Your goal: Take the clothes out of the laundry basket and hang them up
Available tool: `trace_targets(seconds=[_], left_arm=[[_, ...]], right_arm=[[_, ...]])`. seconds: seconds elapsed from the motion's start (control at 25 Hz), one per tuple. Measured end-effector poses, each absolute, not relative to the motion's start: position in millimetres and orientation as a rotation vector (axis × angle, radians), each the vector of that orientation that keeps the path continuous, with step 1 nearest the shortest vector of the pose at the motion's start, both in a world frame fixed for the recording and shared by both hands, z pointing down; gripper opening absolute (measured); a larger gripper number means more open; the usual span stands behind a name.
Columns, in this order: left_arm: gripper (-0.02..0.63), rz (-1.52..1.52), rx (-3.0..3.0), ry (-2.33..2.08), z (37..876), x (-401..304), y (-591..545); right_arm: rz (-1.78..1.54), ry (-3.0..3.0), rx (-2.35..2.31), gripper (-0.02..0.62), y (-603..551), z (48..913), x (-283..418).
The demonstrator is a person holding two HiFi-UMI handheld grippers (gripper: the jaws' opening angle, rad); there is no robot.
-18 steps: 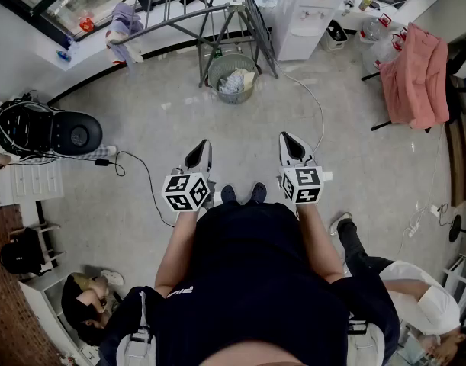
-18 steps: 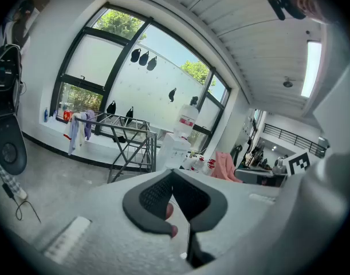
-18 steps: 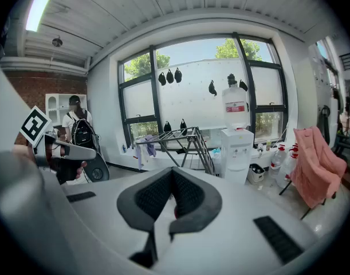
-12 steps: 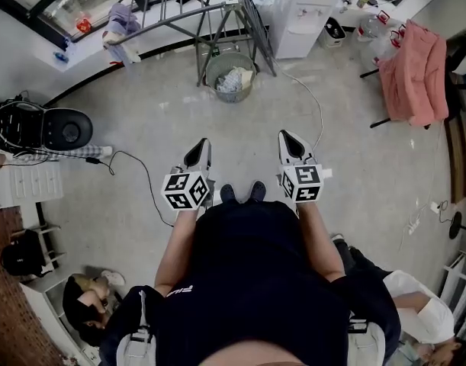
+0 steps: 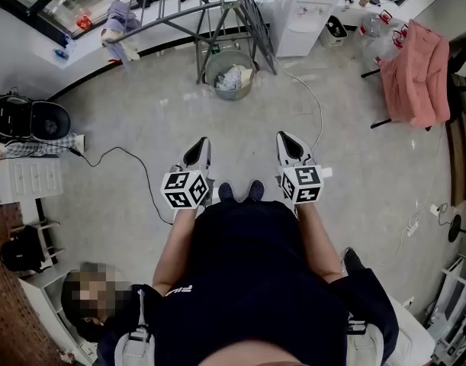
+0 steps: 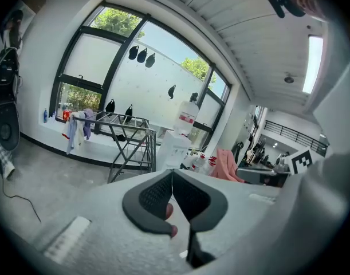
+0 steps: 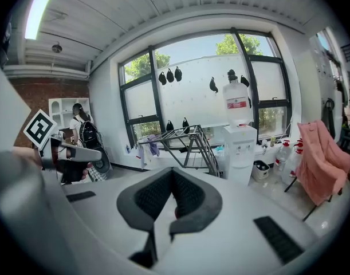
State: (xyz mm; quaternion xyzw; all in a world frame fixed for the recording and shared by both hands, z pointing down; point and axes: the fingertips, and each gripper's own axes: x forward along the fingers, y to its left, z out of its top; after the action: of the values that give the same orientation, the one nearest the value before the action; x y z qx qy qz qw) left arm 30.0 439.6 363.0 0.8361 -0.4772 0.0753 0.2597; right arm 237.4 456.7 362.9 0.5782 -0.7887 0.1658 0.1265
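Left gripper (image 5: pixel 204 143) and right gripper (image 5: pixel 283 138) both closed on nothing, well apart from the laundry basket (image 5: pixel 212 65)
The clothes (image 5: pixel 233 78) lie crumpled inside it, at the foot of the drying rack (image 5: pixel 188 10); probably light, limp cloth, so pinch a raised fold

Round grey laundry basket (image 5: pixel 231 94) upright on floor, just in front of metal drying rack (image 5: pixel 198 40). Pale crumpled clothes (image 5: pixel 234 78) heaped inside. Lilac and white garments (image 5: pixel 120 26) hang at rack's left end.
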Motion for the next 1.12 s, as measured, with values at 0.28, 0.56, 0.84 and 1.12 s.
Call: trace_targets(seconds=[0.28, 0.56, 0.84, 1.12], left_arm=[[0.033, 0.234, 2.327, -1.329, 354, 46, 443], [0.314, 0.264, 2.318, -1.344, 356, 56, 441], [0.314, 0.283, 2.278, -1.38, 362, 60, 449], [0.313, 0.306, 2.208, -1.369, 388, 58, 434]], right_arm=[[0.493, -2.306, 1.695, 0.001, 457, 365, 250], [0.501, -2.3, 1.7, 0.007, 455, 371, 266], [0.554, -2.36, 1.641, 0.25, 448, 382, 272], [0.628, -2.335, 1.592, 0.287, 428, 407, 272]])
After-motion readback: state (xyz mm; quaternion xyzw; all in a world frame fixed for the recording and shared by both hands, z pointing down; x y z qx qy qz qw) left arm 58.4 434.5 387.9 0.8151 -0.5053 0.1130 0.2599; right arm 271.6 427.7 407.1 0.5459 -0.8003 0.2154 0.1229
